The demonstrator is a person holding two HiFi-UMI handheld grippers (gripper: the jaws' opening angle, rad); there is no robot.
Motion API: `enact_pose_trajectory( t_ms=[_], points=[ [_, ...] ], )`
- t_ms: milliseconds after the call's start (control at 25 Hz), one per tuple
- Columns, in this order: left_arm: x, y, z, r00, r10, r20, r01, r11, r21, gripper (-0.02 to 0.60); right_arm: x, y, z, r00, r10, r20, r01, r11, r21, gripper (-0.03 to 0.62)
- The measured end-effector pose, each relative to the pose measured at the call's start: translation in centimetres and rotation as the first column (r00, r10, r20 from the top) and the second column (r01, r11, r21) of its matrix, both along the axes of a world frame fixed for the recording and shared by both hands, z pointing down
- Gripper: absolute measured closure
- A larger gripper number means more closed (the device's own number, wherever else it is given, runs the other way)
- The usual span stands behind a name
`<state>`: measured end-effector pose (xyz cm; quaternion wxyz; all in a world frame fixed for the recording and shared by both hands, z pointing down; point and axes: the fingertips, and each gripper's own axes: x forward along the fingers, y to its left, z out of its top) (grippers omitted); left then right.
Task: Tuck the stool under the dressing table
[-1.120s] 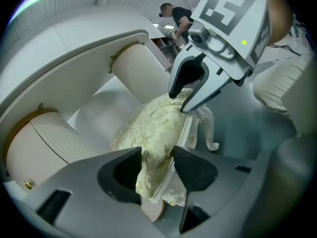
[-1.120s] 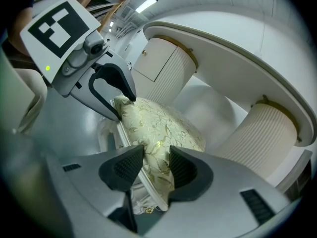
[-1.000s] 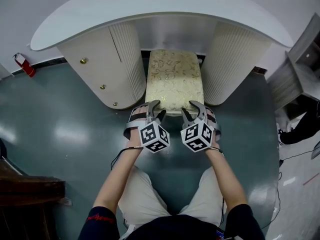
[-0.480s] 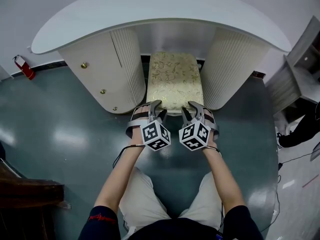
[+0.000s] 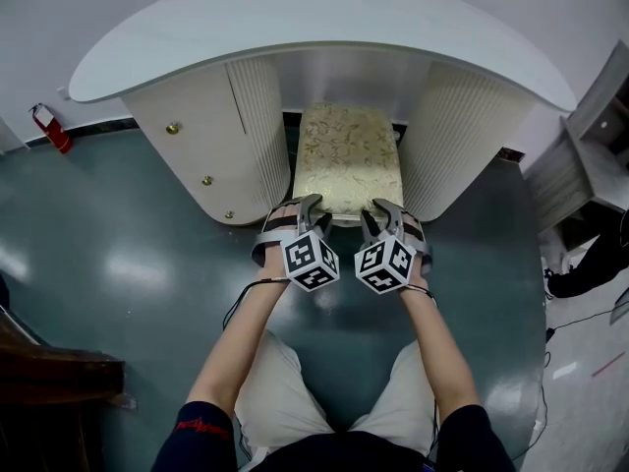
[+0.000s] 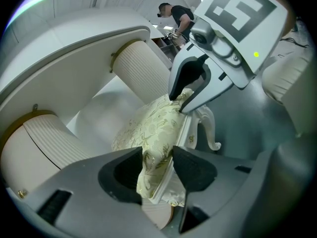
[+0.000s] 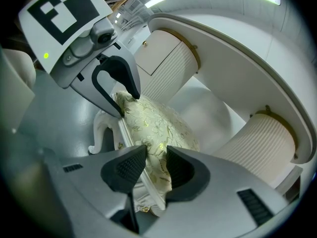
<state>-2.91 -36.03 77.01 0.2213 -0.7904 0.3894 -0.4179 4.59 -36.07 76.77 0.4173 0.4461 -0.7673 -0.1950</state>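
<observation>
The stool (image 5: 346,160) stands on the floor (image 5: 128,254), most of its seat already in the gap between the dressing table's (image 5: 324,13) two ribbed pedestals (image 5: 447,136), with its near edge still outside. The left gripper (image 6: 158,165) pinches that edge's cushion and trim near one corner. The right gripper (image 7: 156,165), whose jaws have just been closing, pinches it near the other. A good push is probably even, straight and level from both, so the seat clears the pedestals without skewing.
</observation>
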Motion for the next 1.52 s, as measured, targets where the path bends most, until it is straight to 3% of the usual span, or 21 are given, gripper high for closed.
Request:
enact_pose_trajectory(
  t_ms=[800, 1520],
  points=[
    [0.0, -3.0, 0.6, 0.998, 0.001, 0.063, -0.001, 1.0, -0.002, 0.387, -0.4, -3.0, 0.6, 1.0, 0.016, -0.006, -0.016, 1.0, -0.007, 0.467],
    [0.2, -4.5, 0.8, 0.998, -0.015, 0.053, 0.014, 1.0, 0.015, 0.394, -0.3, -4.5, 0.7, 0.999, 0.032, 0.005, -0.032, 0.999, -0.008, 0.47]
  ],
)
